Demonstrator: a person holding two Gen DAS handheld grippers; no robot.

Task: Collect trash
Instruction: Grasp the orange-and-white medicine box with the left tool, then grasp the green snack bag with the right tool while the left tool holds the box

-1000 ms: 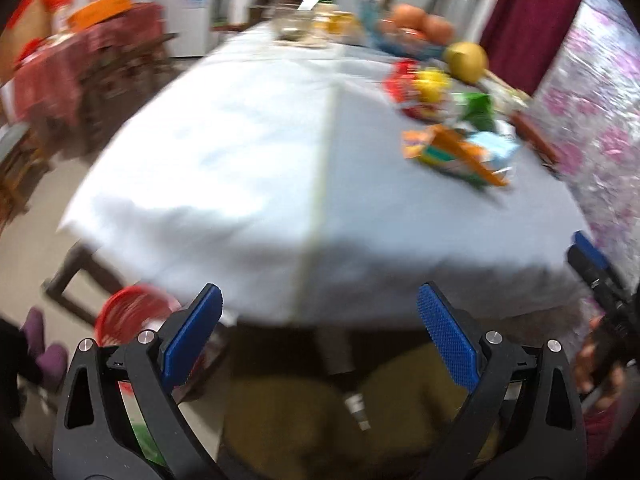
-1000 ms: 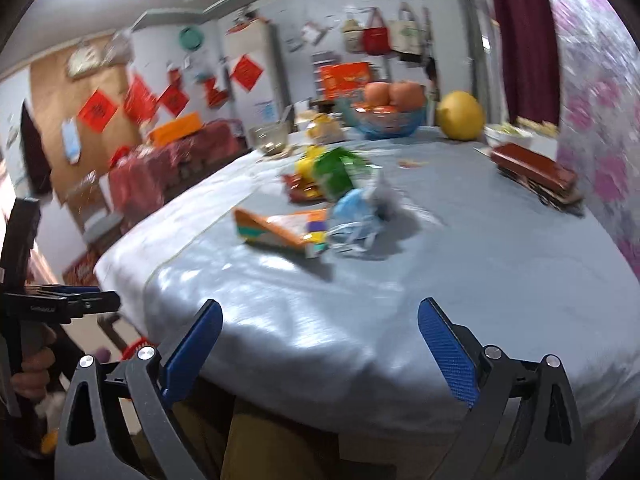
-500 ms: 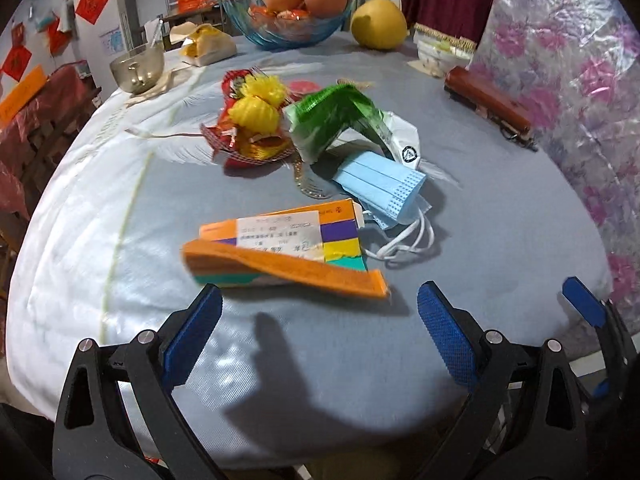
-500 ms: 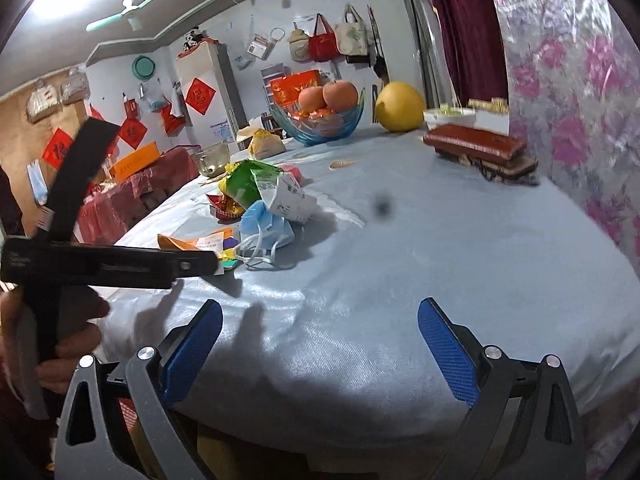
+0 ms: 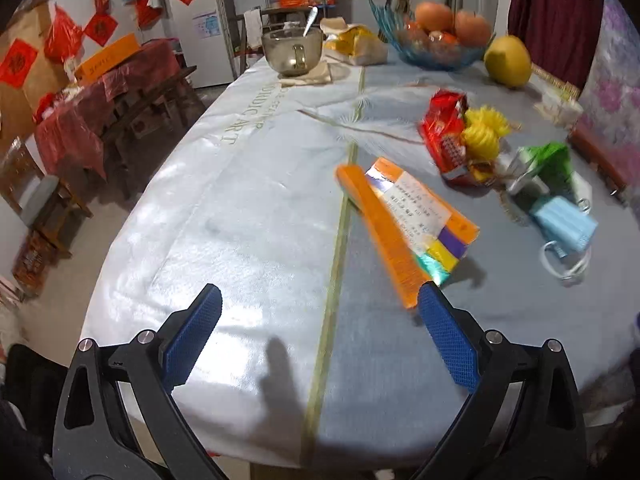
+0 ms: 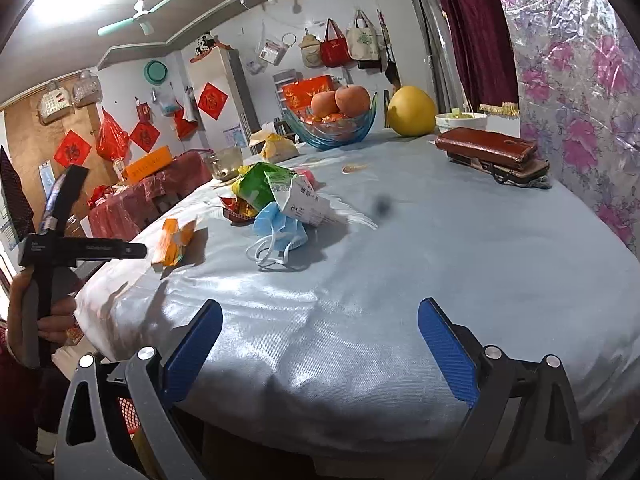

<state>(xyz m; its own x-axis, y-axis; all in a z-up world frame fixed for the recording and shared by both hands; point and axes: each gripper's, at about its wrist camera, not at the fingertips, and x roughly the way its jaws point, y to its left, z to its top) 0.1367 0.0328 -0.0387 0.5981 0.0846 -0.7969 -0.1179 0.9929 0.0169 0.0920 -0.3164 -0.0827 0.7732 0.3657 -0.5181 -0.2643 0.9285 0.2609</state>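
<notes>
Trash lies on the grey-blue tablecloth [image 5: 260, 208]: an orange carton [image 5: 404, 220] with coloured stripes, a red snack wrapper [image 5: 444, 136] with yellow wrappers, a green packet [image 5: 554, 166] and a blue face mask [image 5: 564, 226]. My left gripper [image 5: 316, 332] hovers open over the near table edge, its right fingertip just short of the carton's near end. My right gripper [image 6: 320, 340] is open and empty at the table's front edge, well short of the mask [image 6: 280, 228], green packet [image 6: 260, 186] and carton [image 6: 174, 240]. The left tool's handle [image 6: 48, 248] shows at far left, held by a hand.
At the far end stand a blue glass fruit bowl [image 5: 440, 44], a yellow pomelo [image 5: 508, 60], a glass mug [image 5: 292, 50] and a food bag. A brown wallet stack [image 6: 492, 152] lies at the right edge. A red basket [image 6: 128, 412] sits below the table.
The left gripper swung up from below the table edge, faced the trash pile, then turned left so the carton now lies to its right. The right gripper shifted slightly along the front edge.
</notes>
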